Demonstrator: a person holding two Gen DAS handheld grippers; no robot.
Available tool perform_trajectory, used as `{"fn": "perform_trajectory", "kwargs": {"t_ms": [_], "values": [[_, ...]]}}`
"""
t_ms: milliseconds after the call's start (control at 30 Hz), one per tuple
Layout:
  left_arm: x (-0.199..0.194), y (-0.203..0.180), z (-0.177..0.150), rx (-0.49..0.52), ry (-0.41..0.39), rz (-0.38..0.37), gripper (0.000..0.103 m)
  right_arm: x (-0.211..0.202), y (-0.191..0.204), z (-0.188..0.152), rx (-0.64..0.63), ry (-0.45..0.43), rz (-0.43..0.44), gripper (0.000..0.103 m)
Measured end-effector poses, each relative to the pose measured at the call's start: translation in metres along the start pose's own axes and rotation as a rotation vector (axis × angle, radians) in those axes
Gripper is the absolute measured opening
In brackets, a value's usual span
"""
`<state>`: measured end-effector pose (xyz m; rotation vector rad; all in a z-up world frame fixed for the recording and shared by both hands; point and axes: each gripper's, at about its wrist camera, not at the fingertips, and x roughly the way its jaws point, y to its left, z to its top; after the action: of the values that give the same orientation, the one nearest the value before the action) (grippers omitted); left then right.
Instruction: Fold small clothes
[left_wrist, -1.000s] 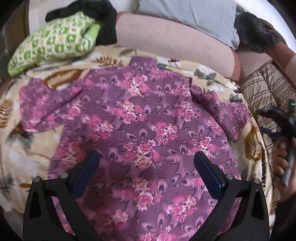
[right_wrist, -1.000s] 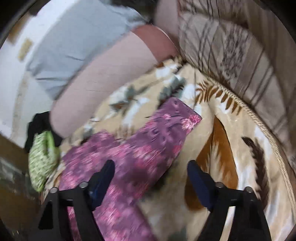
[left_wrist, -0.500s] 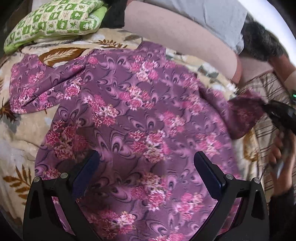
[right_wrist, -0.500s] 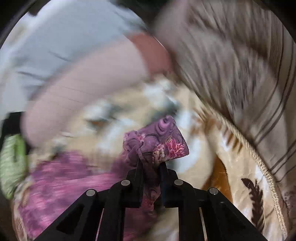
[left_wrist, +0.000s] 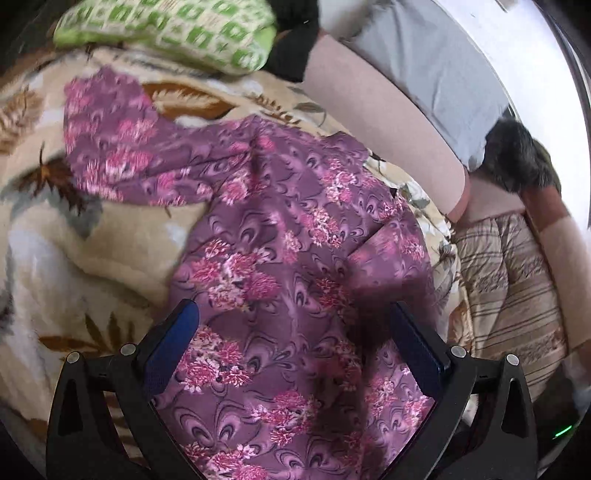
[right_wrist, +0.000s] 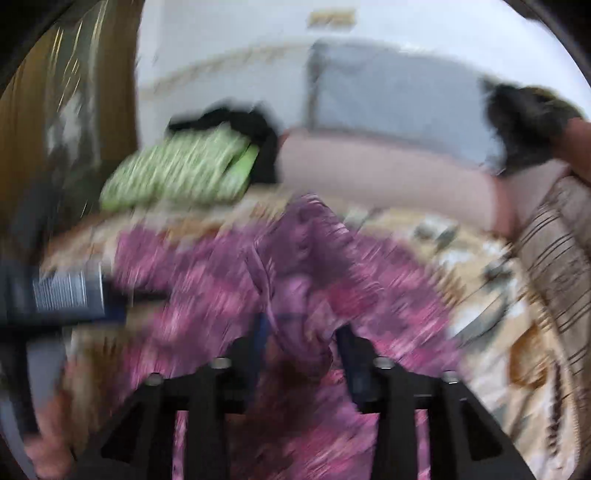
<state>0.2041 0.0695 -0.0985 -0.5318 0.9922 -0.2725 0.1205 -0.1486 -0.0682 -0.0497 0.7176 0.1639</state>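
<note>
**First fold begun, most folding left**

Nearest, the left gripper (left_wrist: 291, 339) is held spread above the purple floral garment (left_wrist: 280, 258), gripping nothing; the right gripper (right_wrist: 299, 354) is seen with cloth bunched between half-parted fingers, a firm clamp not being discernible through blur; the garment's right sleeve (left_wrist: 388, 258) is judged turned inward; beyond the garment, the left sleeve (left_wrist: 110, 147) is spread on the blanket (left_wrist: 92, 258).

Left claw (left_wrist: 291, 343): black frame w/ triangular cutouts, silver screws, blue pads (left_wrist: 171, 347); green LED at 4 o'clock.
</note>
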Motion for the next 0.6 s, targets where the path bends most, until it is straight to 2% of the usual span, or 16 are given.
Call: {"fn": "perform_trajectory", "kwargs": {"t_ms": [67, 133, 167, 200, 300, 333, 367, 433, 500, 600], "values": [[0.007, 0.004, 0.001, -0.029, 0.029, -0.051, 0.102, 0.019, -0.003, -0.016, 0.077, 0.148, 0.066, 0.048], [0.010, 0.004, 0.001, -0.034, 0.040, -0.077, 0.102, 0.034, -0.002, -0.033, 0.115, 0.286, 0.206, 0.056], [0.013, 0.001, 0.001, -0.027, 0.048, -0.079, 0.102, 0.038, 0.000, -0.038, 0.107, 0.340, 0.264, 0.056], [0.013, 0.000, 0.001, -0.019, 0.054, -0.079, 0.102, 0.034, -0.004, -0.043, 0.120, 0.350, 0.278, 0.056], [0.018, -0.009, -0.004, 0.017, 0.086, -0.089, 0.102, 0.012, -0.034, -0.043, 0.234, 0.266, 0.340, 0.057], [0.021, -0.010, -0.006, 0.024, 0.103, -0.095, 0.102, 0.010, -0.046, -0.043, 0.279, 0.245, 0.357, 0.060], [0.028, -0.013, -0.010, 0.030, 0.133, -0.102, 0.102, 0.010, -0.061, -0.041, 0.333, 0.225, 0.353, 0.065], [0.040, -0.015, -0.018, 0.021, 0.174, -0.094, 0.099, 0.018, -0.086, -0.030, 0.414, 0.220, 0.272, 0.066], [0.047, -0.019, -0.028, 0.019, 0.193, -0.088, 0.079, 0.041, -0.120, -0.017, 0.526, 0.259, 0.171, 0.066], [0.045, -0.037, -0.040, 0.093, 0.169, -0.042, 0.064, 0.084, -0.160, -0.007, 0.625, 0.318, 0.104, 0.063]]}}
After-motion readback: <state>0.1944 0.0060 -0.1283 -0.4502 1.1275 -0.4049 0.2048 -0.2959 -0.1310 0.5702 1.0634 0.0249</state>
